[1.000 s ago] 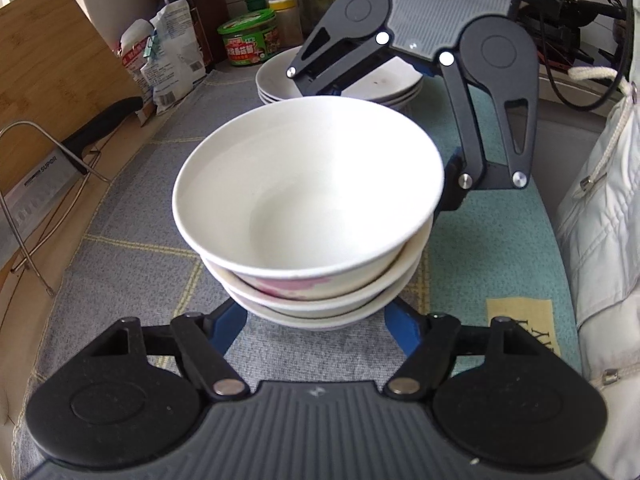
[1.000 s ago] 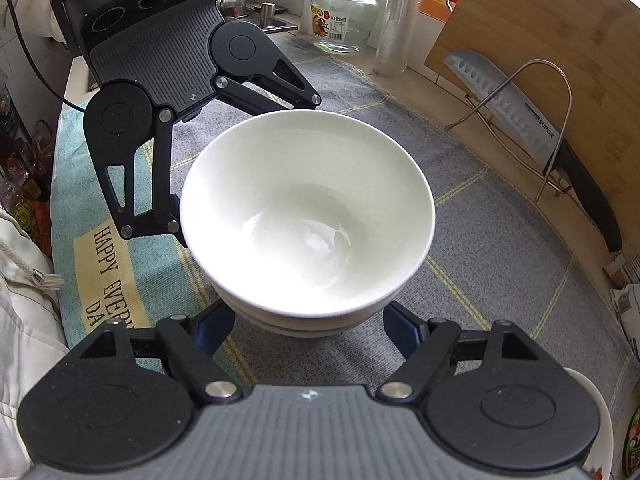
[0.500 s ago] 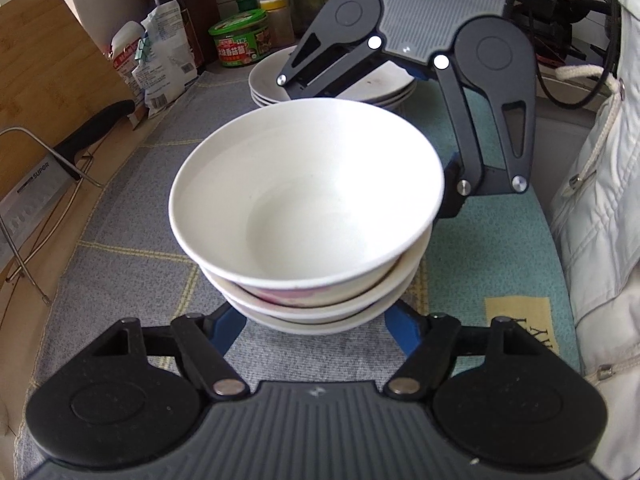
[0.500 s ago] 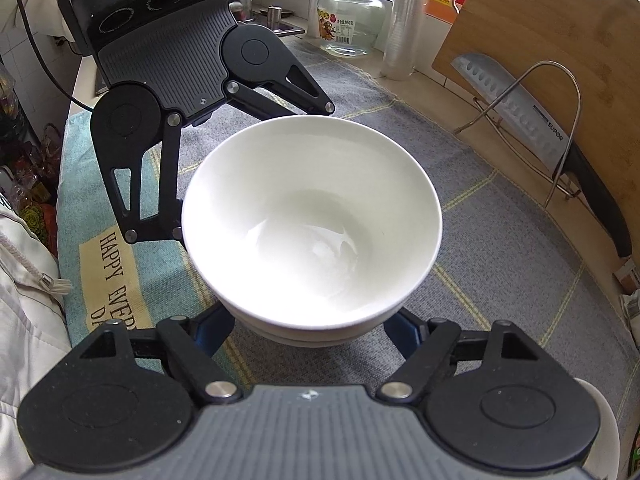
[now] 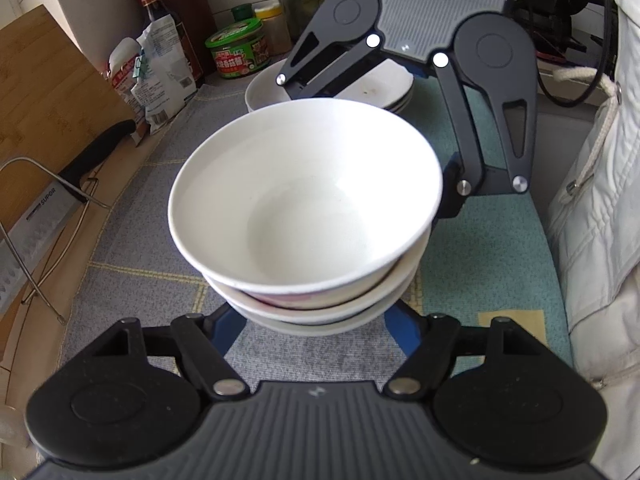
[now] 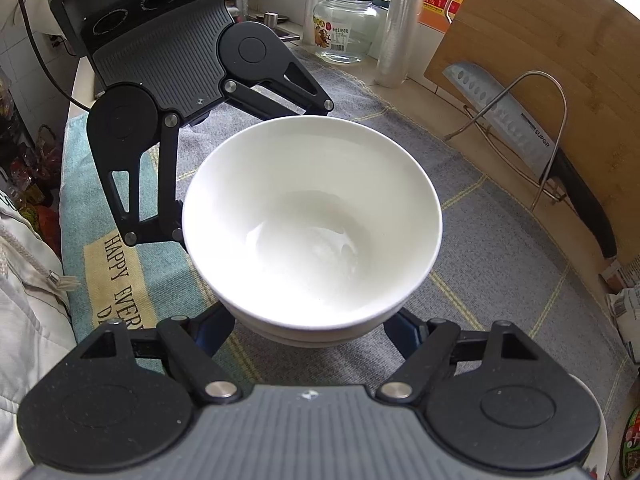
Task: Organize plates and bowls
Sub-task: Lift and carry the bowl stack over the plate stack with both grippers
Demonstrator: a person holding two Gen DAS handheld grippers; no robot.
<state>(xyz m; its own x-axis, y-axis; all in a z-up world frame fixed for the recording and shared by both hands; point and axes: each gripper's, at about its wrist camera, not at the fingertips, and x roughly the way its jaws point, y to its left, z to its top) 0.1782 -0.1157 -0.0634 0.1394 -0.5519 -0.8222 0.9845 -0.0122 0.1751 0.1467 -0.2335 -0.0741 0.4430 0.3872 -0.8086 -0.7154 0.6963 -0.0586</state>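
Note:
A stack of three white bowls [image 5: 306, 208] fills the middle of both wrist views, also in the right wrist view [image 6: 312, 232]. Both grippers hold it from opposite sides, above the mat. My left gripper [image 5: 316, 320] has its blue fingers spread around the stack's base. My right gripper [image 6: 310, 328] does the same from the other side. Each gripper faces the other across the bowls. A stack of white plates [image 5: 376, 88] sits on the mat beyond the bowls, partly hidden by the right gripper.
A grey and teal mat [image 5: 132, 208] covers the counter. A wire rack with a cleaver [image 6: 520, 132] and a wooden board [image 6: 540, 40] stand along the wall. Jars, bottles and packets [image 5: 236, 46] crowd the far end. A white jacket [image 5: 600, 200] is at the counter's edge.
The bowl stack has risen off the mat with both grippers around it, and the plates appear closer in the left wrist view.

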